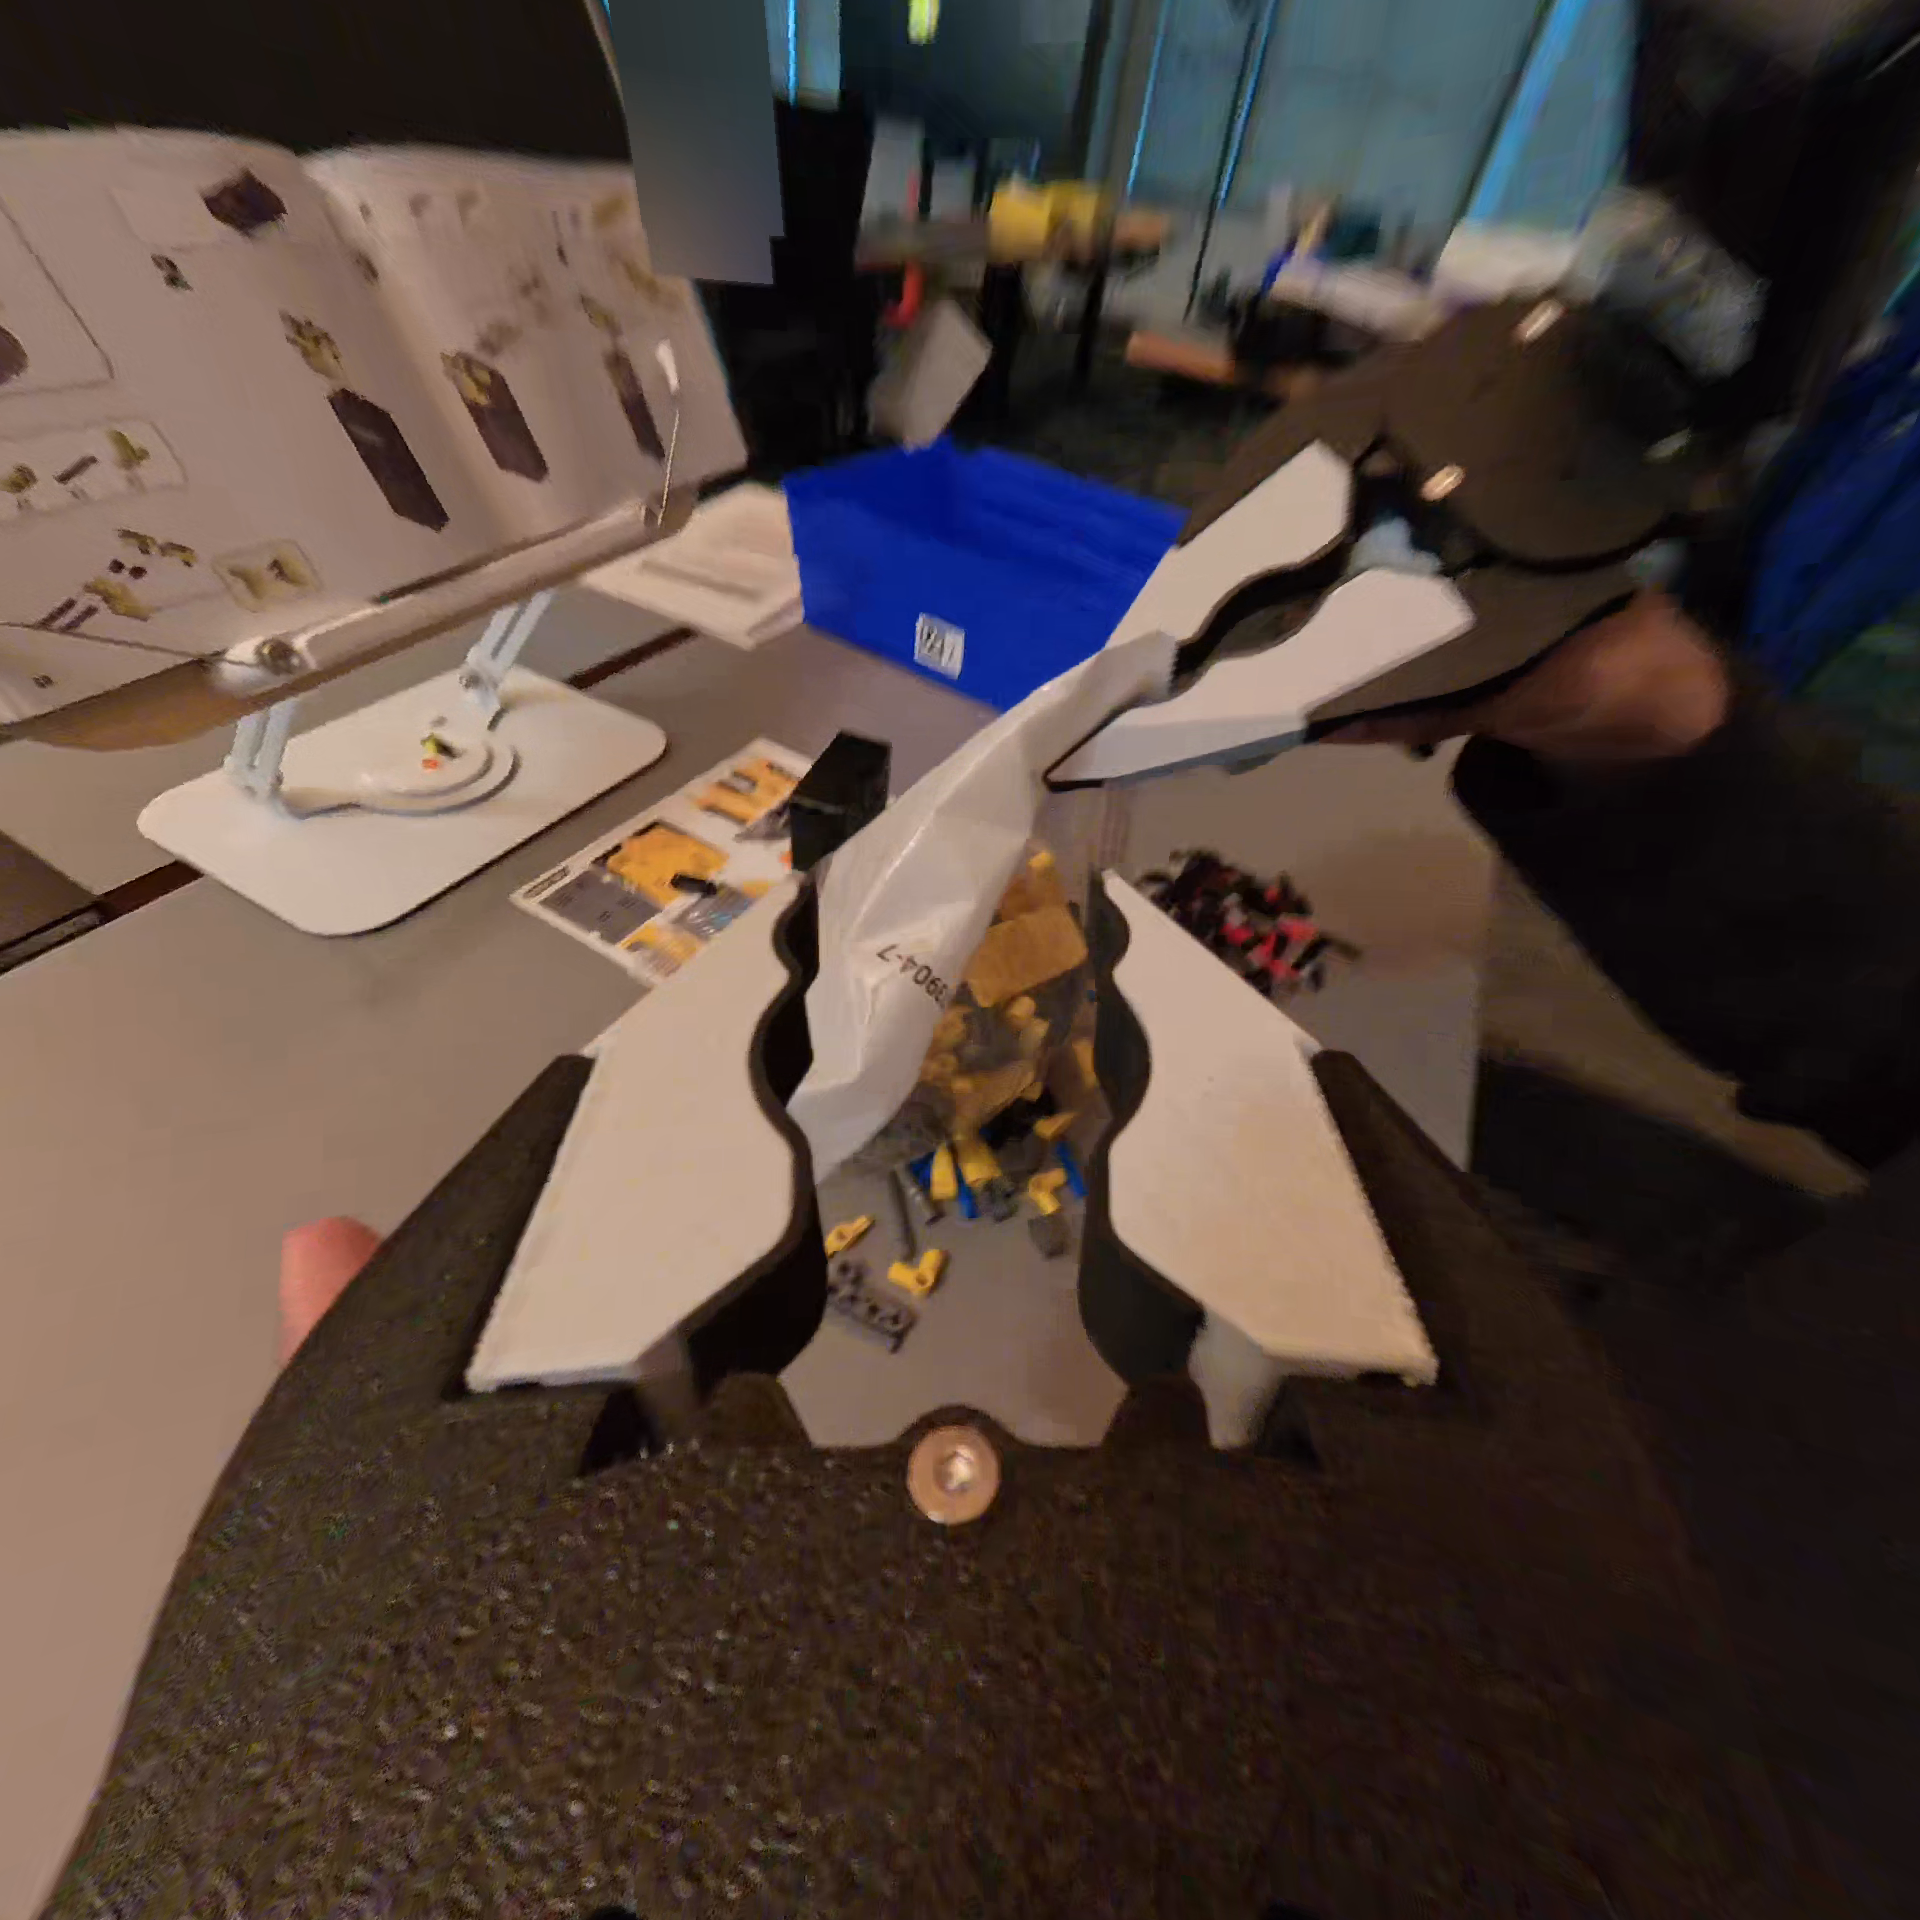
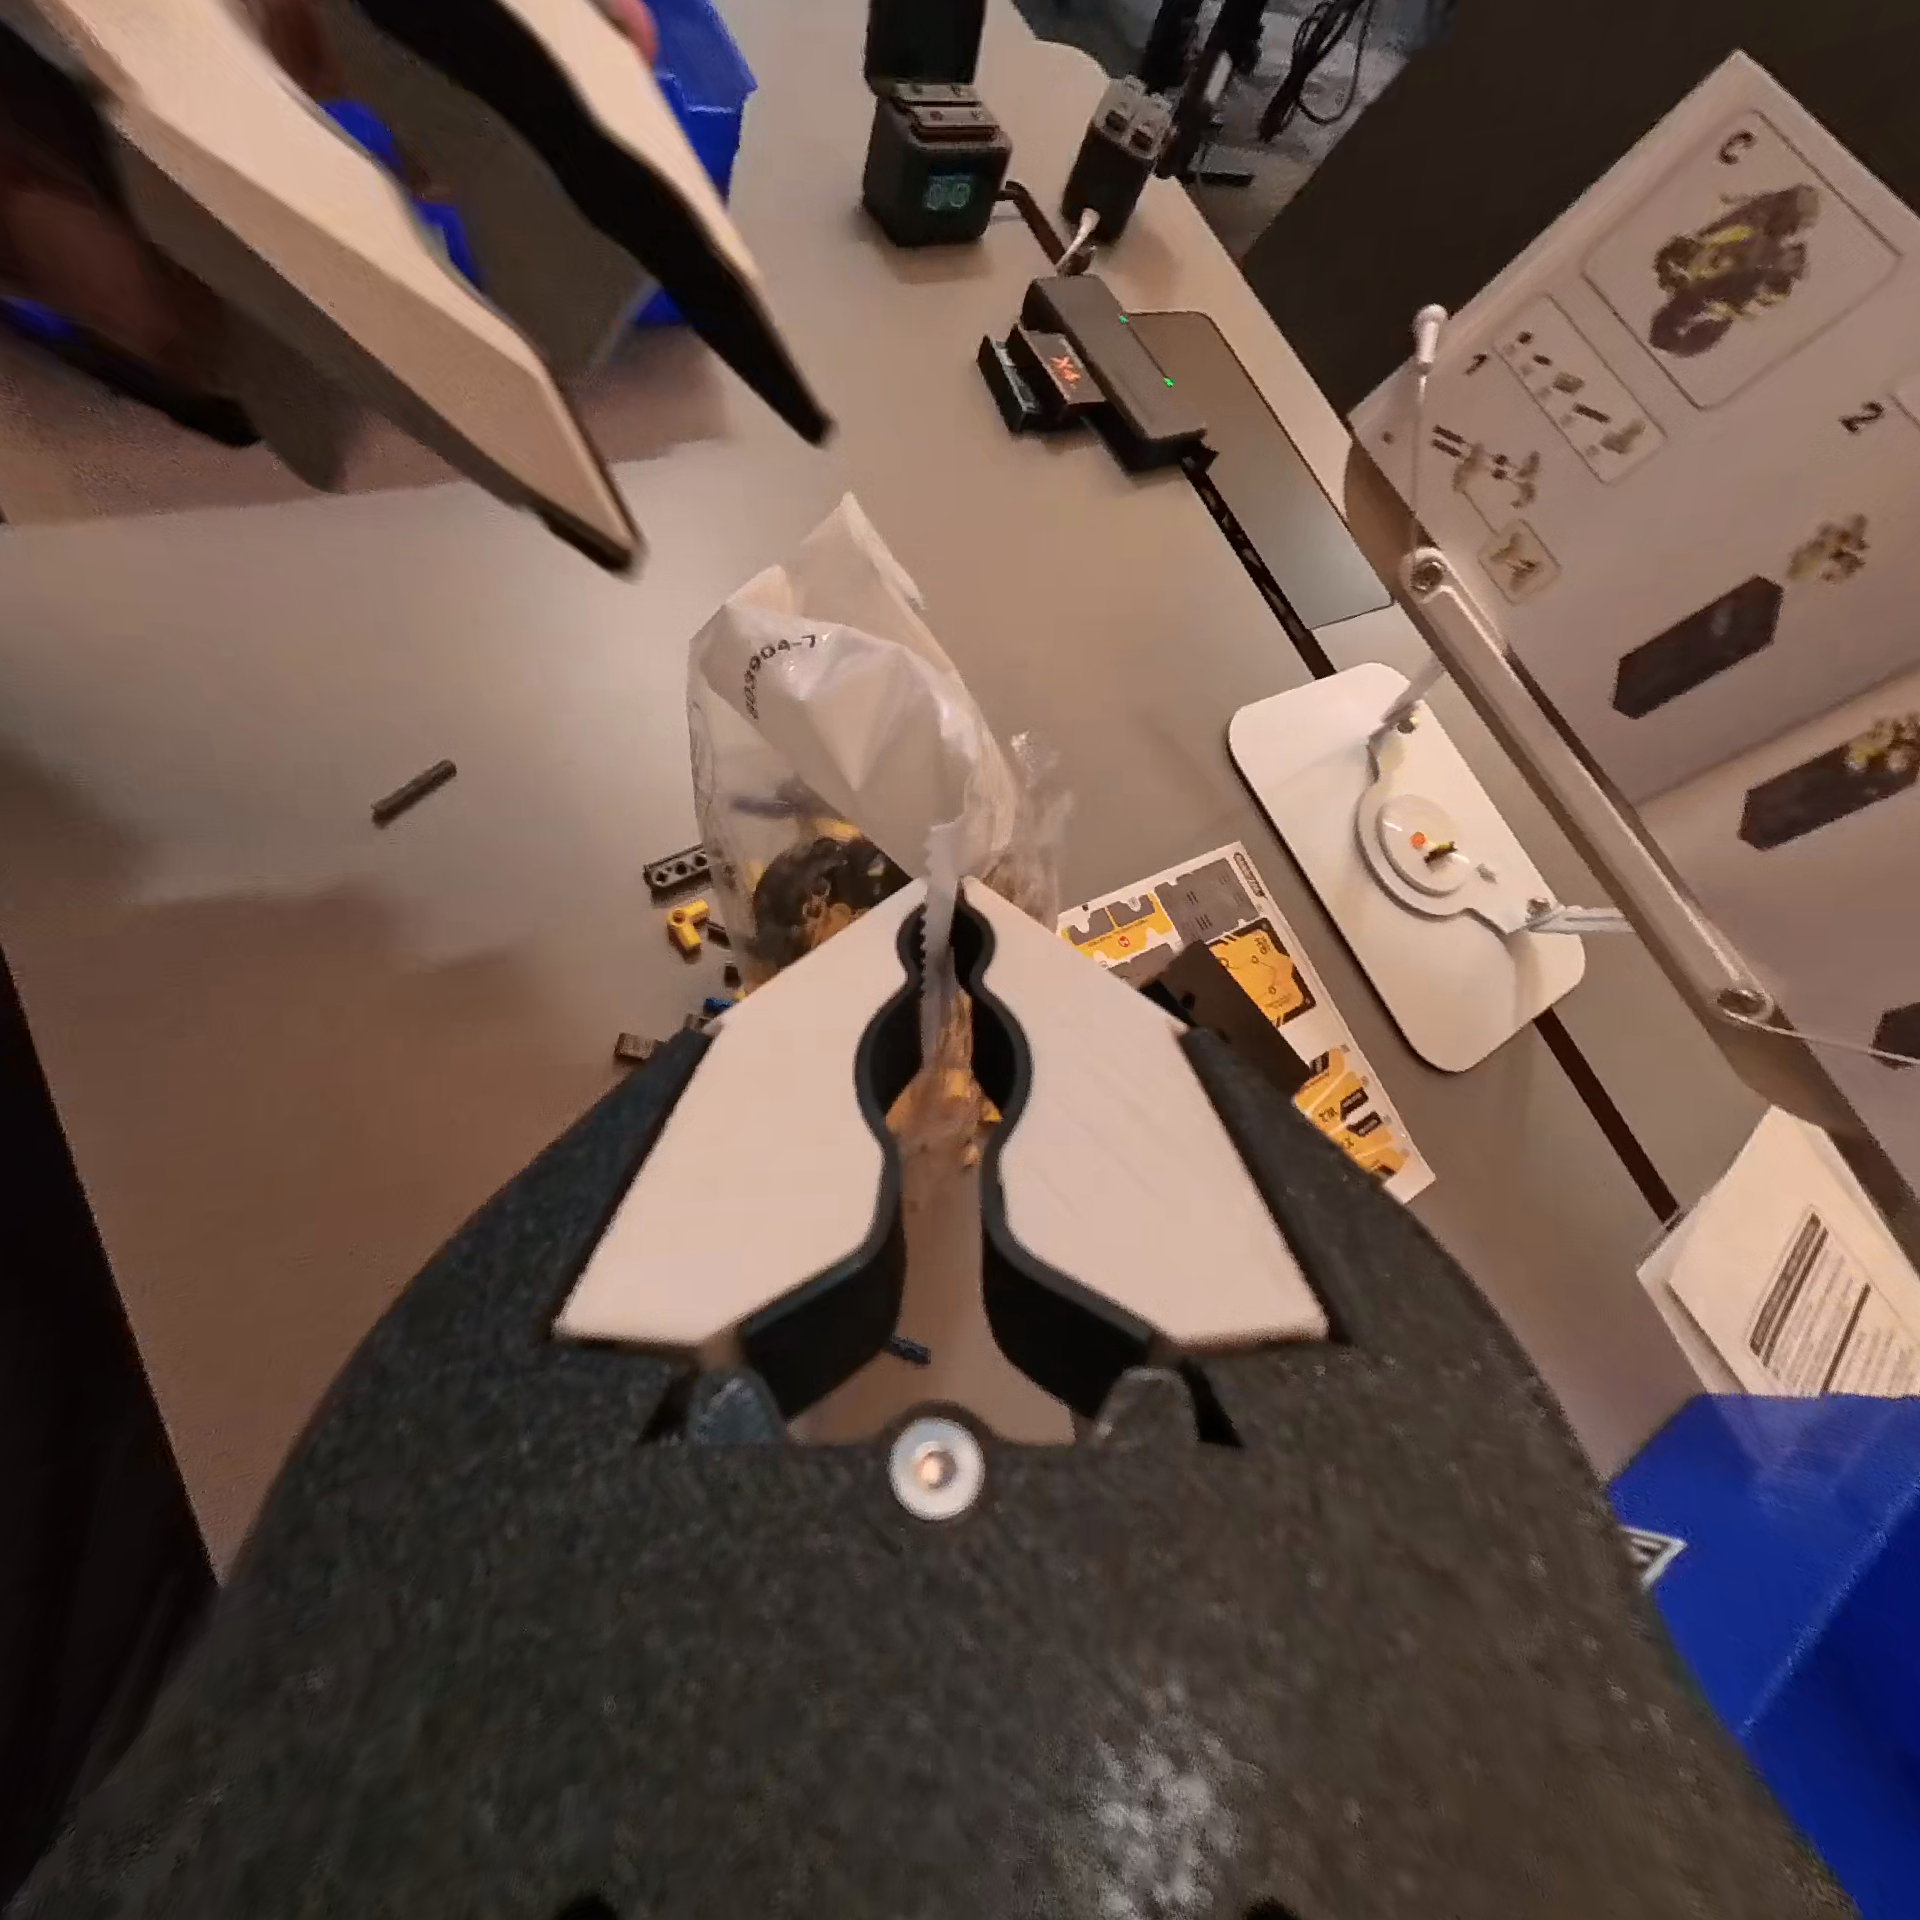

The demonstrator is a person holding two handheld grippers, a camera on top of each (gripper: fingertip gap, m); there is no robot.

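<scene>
A clear and white plastic bag (image 1: pixel 894 935) of yellow and grey building pieces hangs over the grey table (image 1: pixel 312 1091). My right gripper (image 1: pixel 1101 717) comes in from the upper right and is shut on the bag's top edge. In the right wrist view the right gripper (image 2: pixel 940 904) pinches the serrated strip of the bag (image 2: pixel 831 707). My left gripper (image 1: pixel 956 894) is open, with the bag showing between its fingers. In the right wrist view the left gripper (image 2: pixel 722 494) hovers at upper left, apart from the bag. Loose small pieces (image 1: pixel 914 1268) lie under the bag.
An open instruction booklet (image 1: pixel 312 395) rests on a white stand (image 1: pixel 416 821) at the left. A blue bin (image 1: pixel 966 551) stands behind. A sticker sheet (image 1: pixel 665 894), a black block (image 1: pixel 842 790) and a black and red piece pile (image 1: pixel 1247 925) lie nearby. Black electronics (image 2: pixel 1122 364) sit far off. One gripper's finger ends stand about 8 cm off the other's.
</scene>
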